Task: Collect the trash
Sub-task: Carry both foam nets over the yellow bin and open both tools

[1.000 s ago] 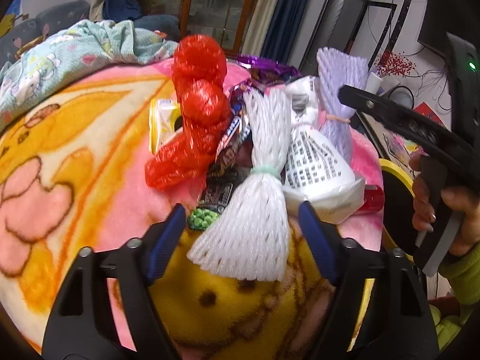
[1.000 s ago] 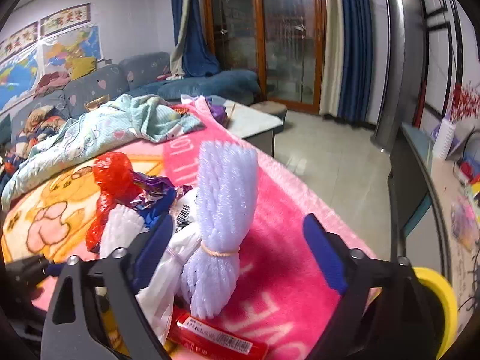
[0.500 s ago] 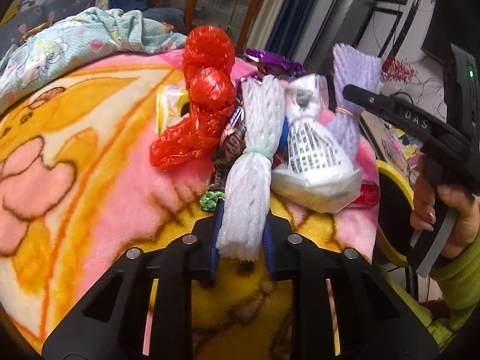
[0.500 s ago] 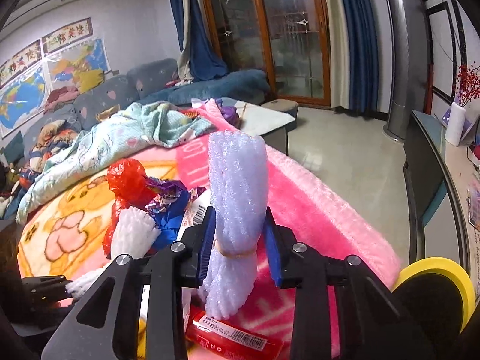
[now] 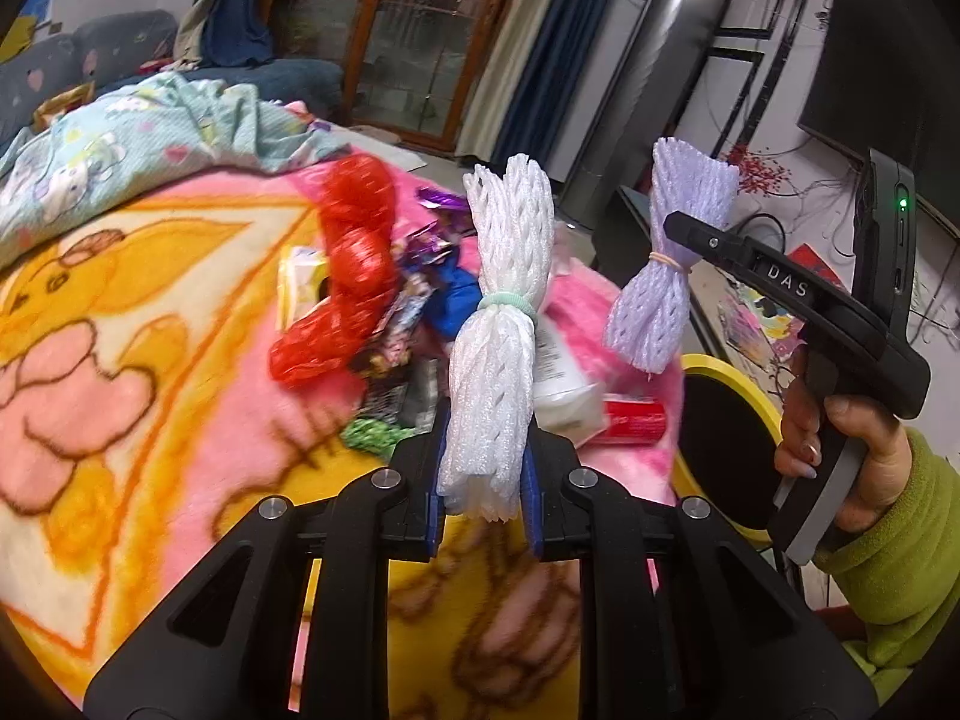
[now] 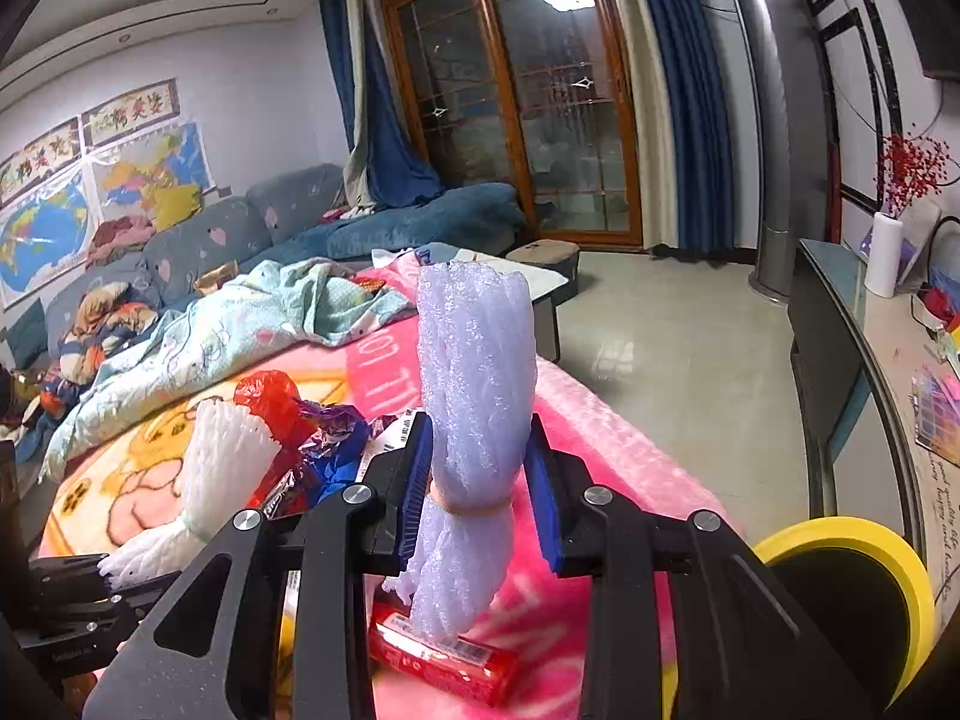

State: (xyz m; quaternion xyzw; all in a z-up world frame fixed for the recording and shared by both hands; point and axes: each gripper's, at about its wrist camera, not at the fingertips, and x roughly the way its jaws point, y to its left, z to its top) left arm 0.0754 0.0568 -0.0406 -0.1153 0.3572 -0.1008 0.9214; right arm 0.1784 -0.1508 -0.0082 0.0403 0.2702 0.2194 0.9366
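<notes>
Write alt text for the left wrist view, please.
The left gripper clamps a white foam net above a pink cartoon blanket strewn with wrappers. To the right, the right gripper holds a purple foam net near a yellow-rimmed bin.

The left wrist camera is looking forward and downward along its own fingers, close over the pink and yellow blanket, taking in the right gripper at its right. The right wrist camera is facing across the same blanket toward the sofa and glass doors, both sharing the trash pile and yellow-rimmed bin.
</notes>
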